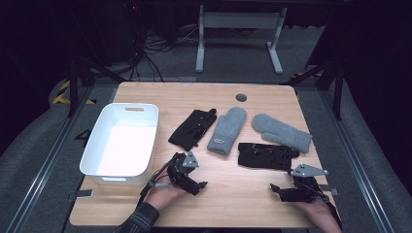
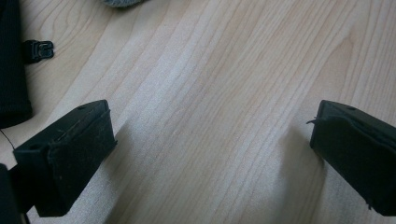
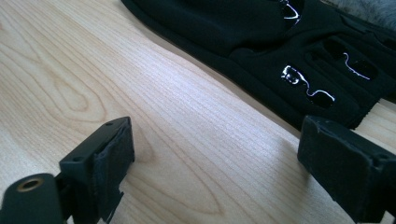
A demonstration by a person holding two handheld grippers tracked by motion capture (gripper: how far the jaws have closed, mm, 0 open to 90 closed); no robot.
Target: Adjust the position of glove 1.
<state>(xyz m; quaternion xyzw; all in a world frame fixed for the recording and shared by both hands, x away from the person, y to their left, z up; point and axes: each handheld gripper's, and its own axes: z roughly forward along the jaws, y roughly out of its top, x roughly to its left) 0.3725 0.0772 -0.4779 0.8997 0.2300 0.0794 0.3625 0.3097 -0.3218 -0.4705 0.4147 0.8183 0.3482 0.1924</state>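
Note:
Two grey mittens [image 1: 227, 130] [image 1: 282, 132] and two black gloves [image 1: 193, 128] [image 1: 266, 155] lie across the middle of the wooden table [image 1: 243, 199]. My left gripper [image 1: 203, 185] rests low near the front, below the left black glove, open with bare wood between its jaws [image 2: 212, 140]. My right gripper [image 1: 273, 188] sits at the front right, just in front of the right black glove [image 3: 280, 51], open and holding nothing. In the left gripper view a black glove's cuff [image 2: 11, 70] shows at the left edge.
A white plastic bin [image 1: 122, 143] stands at the table's left, close beside my left gripper. A round cable hole [image 1: 241, 97] sits near the far edge. Beyond the table are desk legs and cables on the floor. Bare wood lies between the two grippers.

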